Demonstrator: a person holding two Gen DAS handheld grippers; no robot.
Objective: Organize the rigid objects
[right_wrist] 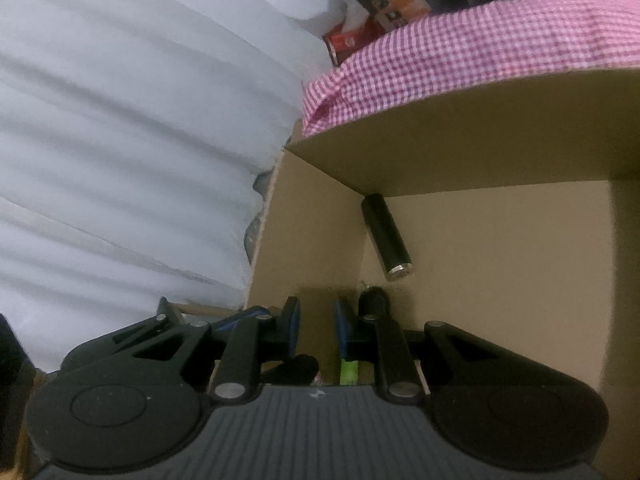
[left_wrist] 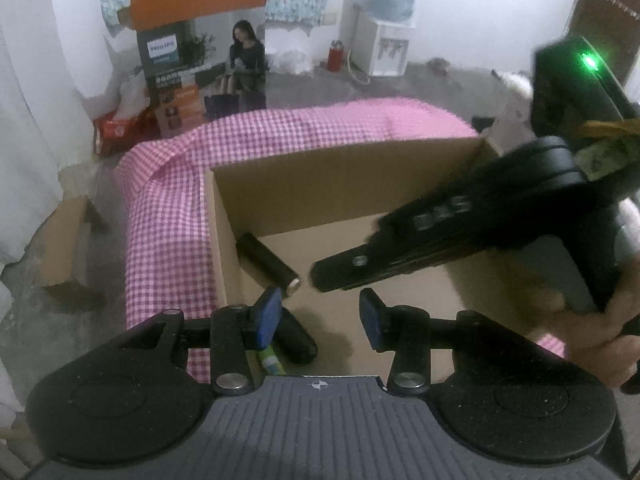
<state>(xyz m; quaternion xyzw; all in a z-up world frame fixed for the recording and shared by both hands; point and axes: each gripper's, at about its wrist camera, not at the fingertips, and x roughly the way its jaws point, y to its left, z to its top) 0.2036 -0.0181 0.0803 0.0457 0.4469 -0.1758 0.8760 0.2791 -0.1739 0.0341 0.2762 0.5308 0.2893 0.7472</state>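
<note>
The black cylinder (left_wrist: 267, 264) in the cardboard box's (left_wrist: 340, 176) left corner looks stiff, light, prone to rolling, best pinched mid-body; left gripper (left_wrist: 318, 318) jaws part-open and empty, right gripper (right_wrist: 316, 326) jaws narrowly parted, empty.

Beyond the left gripper: a pink checked cloth (left_wrist: 256, 136), a Philips carton (left_wrist: 200, 76), a water dispenser (left_wrist: 384, 40), a red flask (left_wrist: 335, 55)
</note>
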